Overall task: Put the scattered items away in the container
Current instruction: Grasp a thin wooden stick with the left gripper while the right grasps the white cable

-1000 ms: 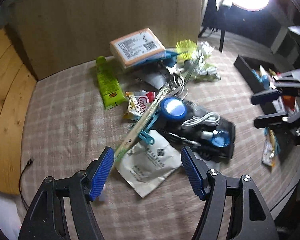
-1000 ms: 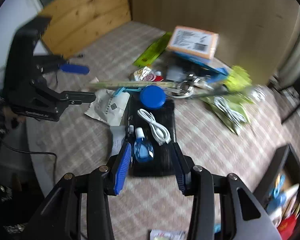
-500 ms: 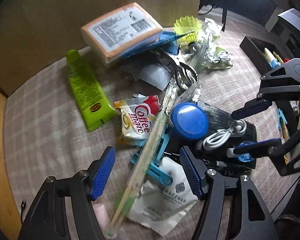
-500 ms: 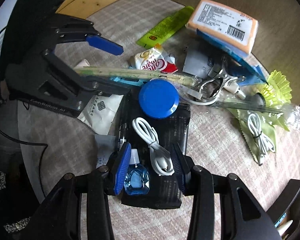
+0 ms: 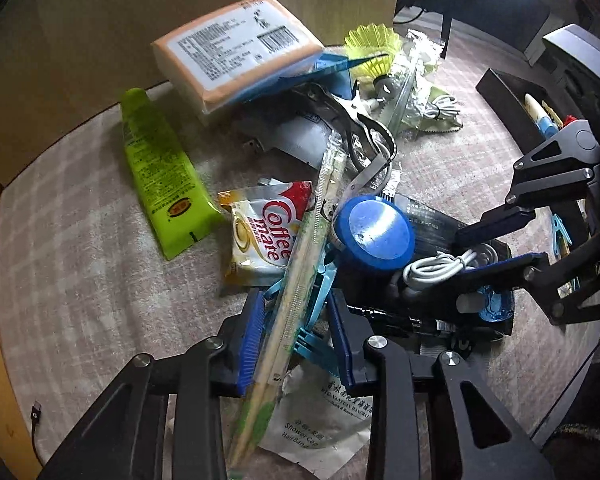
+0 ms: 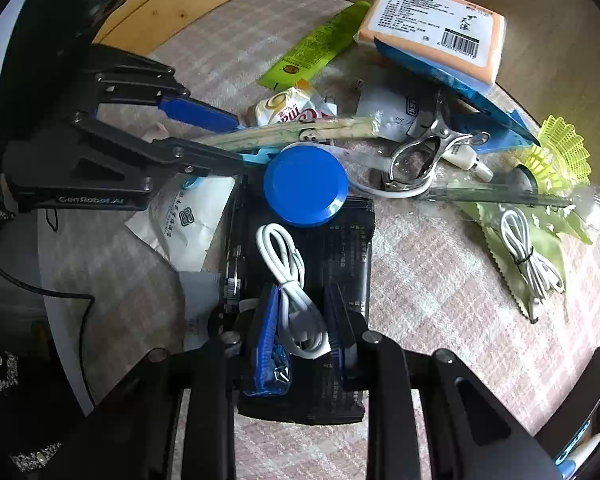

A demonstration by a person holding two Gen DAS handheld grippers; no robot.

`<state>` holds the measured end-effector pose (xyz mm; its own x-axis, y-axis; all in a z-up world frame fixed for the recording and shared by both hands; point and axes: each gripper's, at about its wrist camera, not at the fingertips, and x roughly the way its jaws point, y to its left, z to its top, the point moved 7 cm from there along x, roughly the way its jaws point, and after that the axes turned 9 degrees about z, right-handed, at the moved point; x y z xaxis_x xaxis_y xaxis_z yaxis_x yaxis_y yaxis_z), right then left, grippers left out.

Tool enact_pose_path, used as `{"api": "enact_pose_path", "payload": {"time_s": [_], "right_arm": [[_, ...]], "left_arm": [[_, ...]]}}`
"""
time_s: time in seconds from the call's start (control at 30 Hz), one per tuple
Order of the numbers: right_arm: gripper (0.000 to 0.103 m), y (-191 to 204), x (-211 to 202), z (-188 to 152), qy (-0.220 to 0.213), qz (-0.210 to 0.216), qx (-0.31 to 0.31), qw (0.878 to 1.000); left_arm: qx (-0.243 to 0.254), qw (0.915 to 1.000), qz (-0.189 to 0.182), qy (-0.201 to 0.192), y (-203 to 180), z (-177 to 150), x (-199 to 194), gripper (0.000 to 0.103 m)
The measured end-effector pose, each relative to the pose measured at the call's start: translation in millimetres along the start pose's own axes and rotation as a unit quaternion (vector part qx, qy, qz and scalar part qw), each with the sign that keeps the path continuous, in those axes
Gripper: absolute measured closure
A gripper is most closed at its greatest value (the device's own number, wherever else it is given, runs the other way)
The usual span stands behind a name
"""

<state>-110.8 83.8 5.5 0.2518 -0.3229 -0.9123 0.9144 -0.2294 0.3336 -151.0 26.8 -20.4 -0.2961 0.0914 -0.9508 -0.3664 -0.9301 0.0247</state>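
While our left gripper has just been closing, its jaws clamp the wrapped chopsticks and a teal clip on the tabletop. Our right gripper, also just closing, pinches the white cable lying on a black packet.

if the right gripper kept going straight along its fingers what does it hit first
Most likely the coiled white cable, already between the fingers of the right gripper, whose jaws have just been closing. Right beneath it lies the black packet. Whether the pads grip the cable yet is unclear.
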Motion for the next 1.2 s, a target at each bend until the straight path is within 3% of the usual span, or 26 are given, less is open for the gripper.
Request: {"api": "enact_pose_path", "payload": {"time_s": [0.4, 0.47, 0.53, 0.63, 0.73, 0.77, 0.9, 0.93, 1.07, 1.2], "right_arm": [[0.08, 1.4, -2.4, -3.3, 0.001, -0.001, 0.001, 1.0], [0.08, 1.5, -2.6, -2.5, -0.001, -0.002, 0.002, 1.0], [0.08, 1.4, -3.1, -1.5, -0.003, -0.002, 0.004, 1.0], [0.08, -3.9, -8.5, -4.2, -0.01, -0.002, 0.01, 1.0], [0.08, 1.8, -17.3, 2.0, -0.013, 0.001, 0.013, 1.0], [0.08, 10.1, -17.3, -10.0, -0.013, 0.001, 0.012, 1.0], [0.08, 9.9, -16.4, -12.7, -0.011, 0.001, 0.009, 1.0], [0.08, 10.2, -16.3, -12.4, -0.011, 0.001, 0.01, 1.0], [0.08, 4.9, -20.5, -12.5, -0.011, 0.002, 0.01, 1.0], [0.08, 4.7, -19.4, -11.3, -0.011, 0.003, 0.011, 1.0]], "left_arm": [[-0.008, 0.9999, 0.008, 0.002, 9.3, -19.9, -11.6, 0.073], [-0.007, 1.0, 0.006, 0.002, 8.6, -22.5, -13.4, 0.08], [-0.007, 1.0, 0.002, 0.002, 8.1, -24.3, -14.7, 0.096], [-0.012, 0.9999, 0.008, -0.002, 11.9, -25.5, -17.4, 0.103], [-0.019, 0.9993, 0.029, -0.012, 20.5, -24.9, -20.8, 0.102], [-0.021, 0.999, 0.036, -0.013, 22.8, -25.0, -21.4, 0.102], [-0.02, 0.9987, 0.046, -0.011, 28.9, -24.2, -21.4, 0.078], [-0.014, 0.9985, 0.053, -0.007, 29.3, -24.1, -19.2, 0.077], [-0.005, 0.9985, 0.054, -0.002, 30.6, -19.3, -13.4, 0.078], [-0.003, 0.9998, 0.017, -0.004, 28.9, -15.2, -12.7, 0.097]]}}
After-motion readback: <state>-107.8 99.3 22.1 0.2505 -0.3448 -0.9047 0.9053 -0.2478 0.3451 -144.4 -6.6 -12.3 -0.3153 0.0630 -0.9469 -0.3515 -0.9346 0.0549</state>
